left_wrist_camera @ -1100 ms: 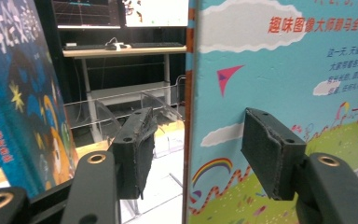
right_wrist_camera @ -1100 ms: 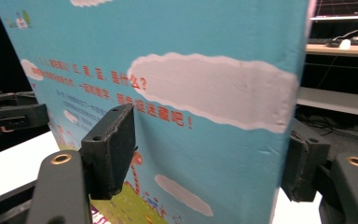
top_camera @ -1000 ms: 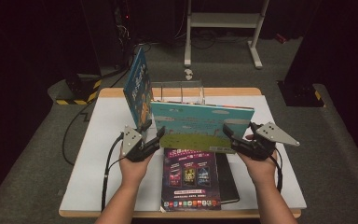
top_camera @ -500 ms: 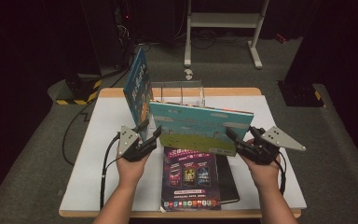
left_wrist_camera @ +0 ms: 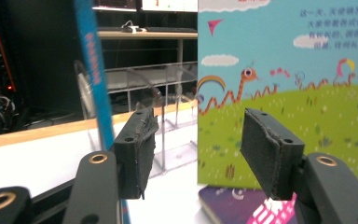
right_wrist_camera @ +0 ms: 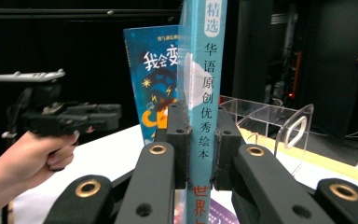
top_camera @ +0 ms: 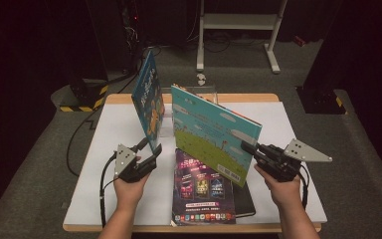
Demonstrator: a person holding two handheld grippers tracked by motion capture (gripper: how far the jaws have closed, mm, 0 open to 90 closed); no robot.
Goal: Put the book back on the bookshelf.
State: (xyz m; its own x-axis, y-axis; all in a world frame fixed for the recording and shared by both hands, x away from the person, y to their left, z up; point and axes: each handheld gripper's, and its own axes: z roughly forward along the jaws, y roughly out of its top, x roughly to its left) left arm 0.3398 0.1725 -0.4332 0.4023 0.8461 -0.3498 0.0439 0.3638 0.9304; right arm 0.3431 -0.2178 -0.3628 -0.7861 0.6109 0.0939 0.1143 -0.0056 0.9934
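Note:
A teal picture book (top_camera: 211, 130) with a green meadow cover stands on edge over the table's middle. My right gripper (top_camera: 247, 148) is shut on its spine (right_wrist_camera: 200, 84); the jaws have just been closing, and both pads press the spine. A blue book (top_camera: 148, 97) stands upright to the left. My left gripper (top_camera: 151, 151) is open beside that book's lower front corner. In the left gripper view (left_wrist_camera: 198, 135) nothing lies between the jaws, and the blue book's edge (left_wrist_camera: 93, 74) runs just outside the left jaw.
A purple book (top_camera: 201, 188) lies flat at the front, on top of a black book (top_camera: 244, 200). A clear acrylic book stand (top_camera: 199, 94) sits behind the standing books. The white table top (top_camera: 99, 149) has bare room left and right.
The teal book's left end has swung back toward the stand, so it now stands at an angle. My right gripper's jaws closed onto its spine. The left gripper shifted slightly right.

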